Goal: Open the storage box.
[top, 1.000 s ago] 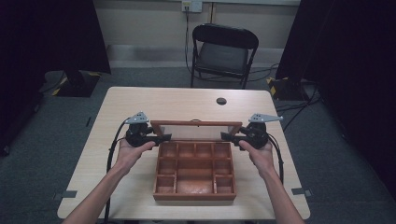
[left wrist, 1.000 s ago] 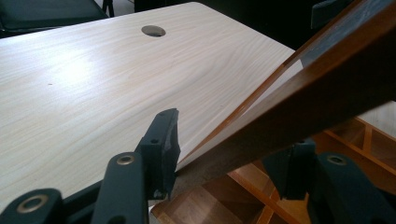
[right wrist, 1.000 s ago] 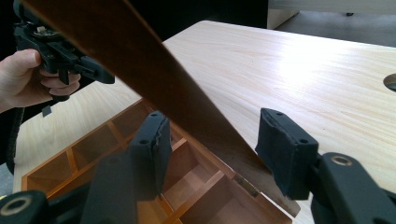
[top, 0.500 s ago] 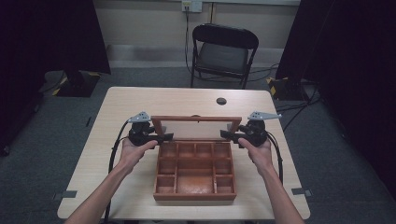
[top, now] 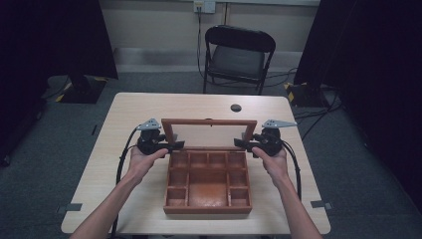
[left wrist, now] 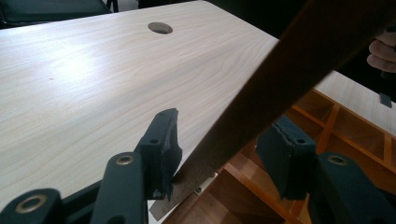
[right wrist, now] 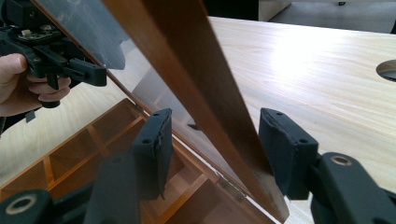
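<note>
A wooden compartment box point(top: 208, 206) sits open on the table's near middle. Its glass-paned lid point(top: 209, 121) stands up from the hinges at the far side. My left gripper point(top: 175, 145) is shut on the lid's left frame rail point(left wrist: 289, 65), which crosses slantwise between the pads point(left wrist: 163, 140); its jaws have just closed a little on it. My right gripper point(top: 241, 144) is shut on the right rail point(right wrist: 187, 56), the wood running tilted between its jaws point(right wrist: 215, 144). The left gripper point(right wrist: 70, 65) and its hand also show across the box in the right gripper view.
A round cable hole point(top: 236, 107) lies in the light wooden table point(top: 124, 114) behind the lid. A black folding chair point(top: 239, 50) stands beyond the far edge. Cables trail from both grippers down the table sides.
The lid has swung up from lying nearly flat behind the box to standing upright. Both grippers stayed on its side rails and barely shifted.
</note>
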